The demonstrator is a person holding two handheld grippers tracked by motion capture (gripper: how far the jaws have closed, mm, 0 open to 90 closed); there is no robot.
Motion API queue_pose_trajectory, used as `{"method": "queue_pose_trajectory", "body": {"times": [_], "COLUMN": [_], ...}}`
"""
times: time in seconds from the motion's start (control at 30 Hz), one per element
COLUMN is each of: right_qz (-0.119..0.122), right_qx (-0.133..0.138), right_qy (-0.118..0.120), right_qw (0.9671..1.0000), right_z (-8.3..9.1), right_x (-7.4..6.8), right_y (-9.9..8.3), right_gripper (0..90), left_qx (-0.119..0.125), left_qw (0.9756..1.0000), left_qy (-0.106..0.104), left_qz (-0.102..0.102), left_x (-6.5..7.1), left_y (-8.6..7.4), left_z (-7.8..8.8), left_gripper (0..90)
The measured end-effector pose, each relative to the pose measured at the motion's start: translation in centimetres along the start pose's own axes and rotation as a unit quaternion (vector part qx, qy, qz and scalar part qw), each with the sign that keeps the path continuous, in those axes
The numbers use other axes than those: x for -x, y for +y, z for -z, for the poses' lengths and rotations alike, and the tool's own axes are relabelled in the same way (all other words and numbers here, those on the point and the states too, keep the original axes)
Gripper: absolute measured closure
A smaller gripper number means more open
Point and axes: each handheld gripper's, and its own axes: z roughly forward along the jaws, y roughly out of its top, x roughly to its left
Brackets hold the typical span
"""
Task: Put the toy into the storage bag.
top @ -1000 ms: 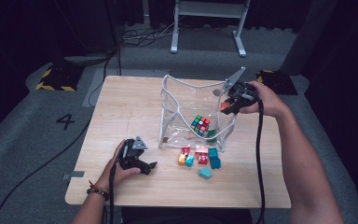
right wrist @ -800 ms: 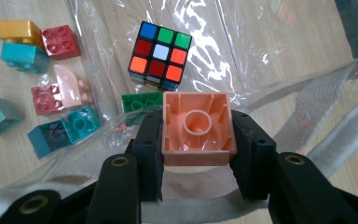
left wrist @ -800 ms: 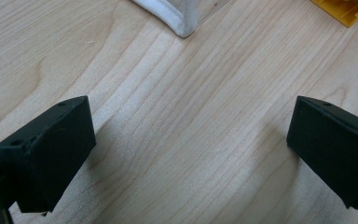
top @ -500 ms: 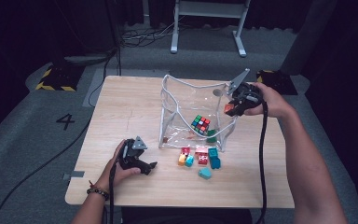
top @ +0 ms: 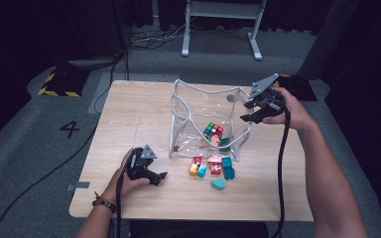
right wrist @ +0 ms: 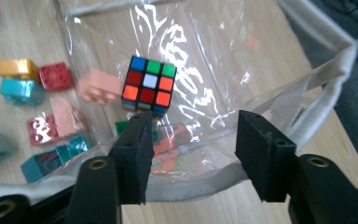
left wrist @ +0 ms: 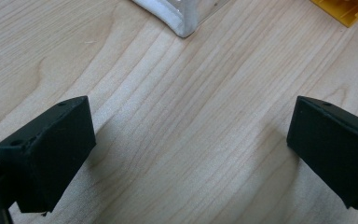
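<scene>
Lower left, left gripper [top: 151, 176]: jaws spread, empty, resting on table [top: 129, 114].
Centre, loose blocks [top: 213, 168]: lying just before the bag.
Upper right, right gripper [top: 250, 111]: jaws just opening, pouch rim between them.
Clear bag [top: 203, 114]: standing open, cube [top: 212, 131] inside.
Advice: back away gently, lest the rim collapse.

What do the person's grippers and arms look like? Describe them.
Both grippers are black with two blocky black jaws and a grey three-cornered plate on top: left gripper, right gripper. A black cable trails from each. The forearms are bare, without sleeves; the left wrist wears a beaded bracelet.
</scene>
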Motion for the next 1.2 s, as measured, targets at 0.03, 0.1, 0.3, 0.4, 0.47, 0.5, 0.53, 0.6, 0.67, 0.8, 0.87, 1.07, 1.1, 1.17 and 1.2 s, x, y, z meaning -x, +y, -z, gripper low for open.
{"method": "queue_pose_trajectory", "body": {"times": [0.03,0.1,0.3,0.4,0.47,0.5,0.53,0.6,0.67,0.8,0.87,1.07,1.1,1.17,1.2], "right_qz": [-0.003,-0.017,-0.042,-0.049,-0.057,-0.061,-0.067,-0.078,-0.083,-0.087,-0.096,-0.102,-0.103,-0.104,-0.099], "right_qx": [0.006,0.022,0.094,0.128,0.142,0.146,0.152,0.157,0.164,0.183,0.192,0.200,0.201,0.197,0.196], "right_qy": [-0.003,-0.008,-0.032,-0.051,-0.059,-0.061,-0.065,-0.084,-0.089,-0.089,-0.092,-0.079,-0.075,-0.067,-0.068], "right_qw": [1.0000,0.9996,0.9942,0.9892,0.9864,0.9855,0.9840,0.9809,0.9789,0.9752,0.9724,0.9712,0.9713,0.9725,0.9732], "right_z": [0.2,0.8,2.2,3.1,3.6,3.8,4.0,4.4,4.7,5.3,5.3,4.9,4.6,4.1,3.9], "right_x": [0.0,-0.3,-1.0,-1.7,-2.0,-2.1,-2.3,-2.7,-3.1,-4.2,-4.7,-6.9,-7.3,-8.2,-8.6], "right_y": [-0.2,-0.6,-1.7,-2.4,-2.8,-3.0,-3.3,-3.9,-4.5,-6.1,-6.8,-8.6,-8.9,-9.5,-9.8], "right_gripper": [45.7,43.7,38.1,35.1,33.4,32.8,30.8,28.4,28.8,30.7,30.7,30.9,30.9,31.2,31.3], "left_qx": [0.002,0.002,0.000,0.000,0.001,0.000,0.000,0.000,0.000,0.000,0.000,0.001,0.002,0.002,0.002], "left_qw": [1.0000,1.0000,1.0000,1.0000,1.0000,1.0000,1.0000,1.0000,1.0000,1.0000,1.0000,1.0000,1.0000,1.0000,1.0000], "left_qy": [0.002,0.002,0.000,0.000,0.001,0.000,0.000,0.000,-0.001,-0.001,0.000,0.001,0.002,0.000,0.000], "left_qz": [0.000,0.000,0.000,0.000,0.000,0.000,0.000,0.000,0.000,0.000,0.000,0.000,0.001,0.001,0.002], "left_x": [0.0,0.0,0.0,0.0,0.0,0.0,0.0,0.0,0.0,0.0,0.0,0.0,0.0,0.0,0.0], "left_y": [0.0,0.0,0.0,0.0,0.0,0.0,0.0,0.0,0.0,0.0,0.0,0.0,0.0,0.0,0.0], "left_z": [0.0,0.0,0.0,0.0,0.0,0.0,0.0,0.0,0.0,0.0,0.0,0.0,0.0,-0.1,-0.1], "left_gripper": [1.0,1.0,1.0,1.0,1.0,1.0,1.0,1.0,1.0,1.0,1.0,1.0,1.0,1.0,1.0]}}
